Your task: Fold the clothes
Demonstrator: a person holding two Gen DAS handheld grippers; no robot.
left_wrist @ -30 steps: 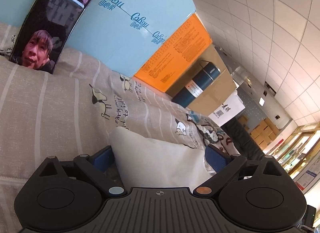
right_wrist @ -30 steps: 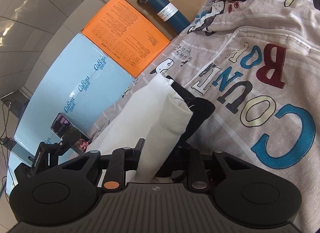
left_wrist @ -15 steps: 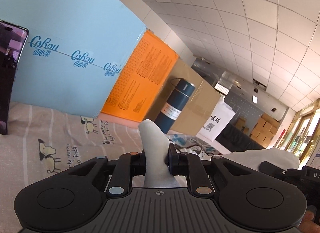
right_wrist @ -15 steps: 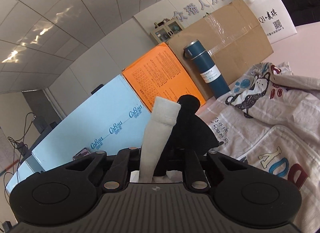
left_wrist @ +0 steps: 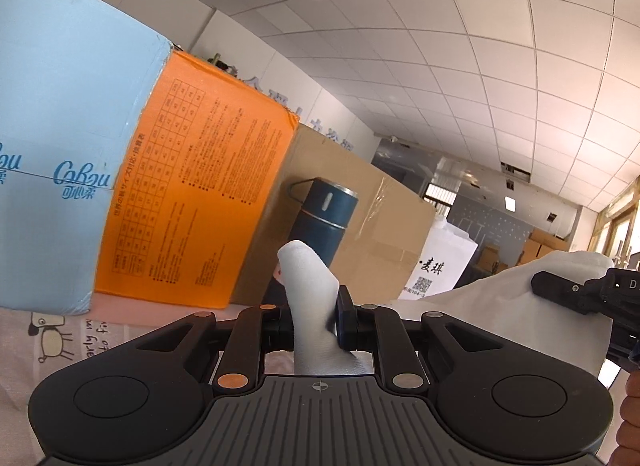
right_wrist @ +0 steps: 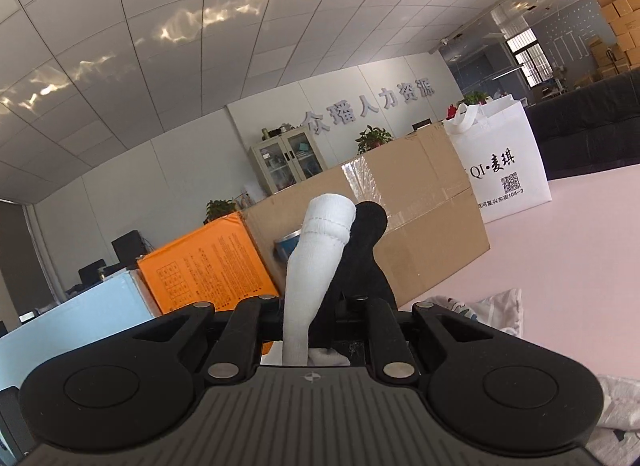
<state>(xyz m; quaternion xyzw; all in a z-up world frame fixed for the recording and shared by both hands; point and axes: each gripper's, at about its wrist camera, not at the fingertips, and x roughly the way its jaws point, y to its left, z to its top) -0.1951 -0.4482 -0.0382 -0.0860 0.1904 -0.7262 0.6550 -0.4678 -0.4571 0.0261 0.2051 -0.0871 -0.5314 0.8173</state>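
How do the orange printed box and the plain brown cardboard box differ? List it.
The orange printed box is covered in black text and tables; the plain brown cardboard box is bare apart from clear tape. The brown box looks longer and taller than the orange one. Both stand upright side by side along the pink table.

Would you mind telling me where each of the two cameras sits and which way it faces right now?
Left wrist: sits behind the left gripper, tilted up toward the boxes and ceiling; its fingers pinch a white garment; the right gripper shows at the right edge, a bit of hand below it.
Right wrist: sits behind the right gripper, tilted up toward the office wall; it pinches white and black cloth.
Shared: orange box, cardboard box, white bag, blue flask.
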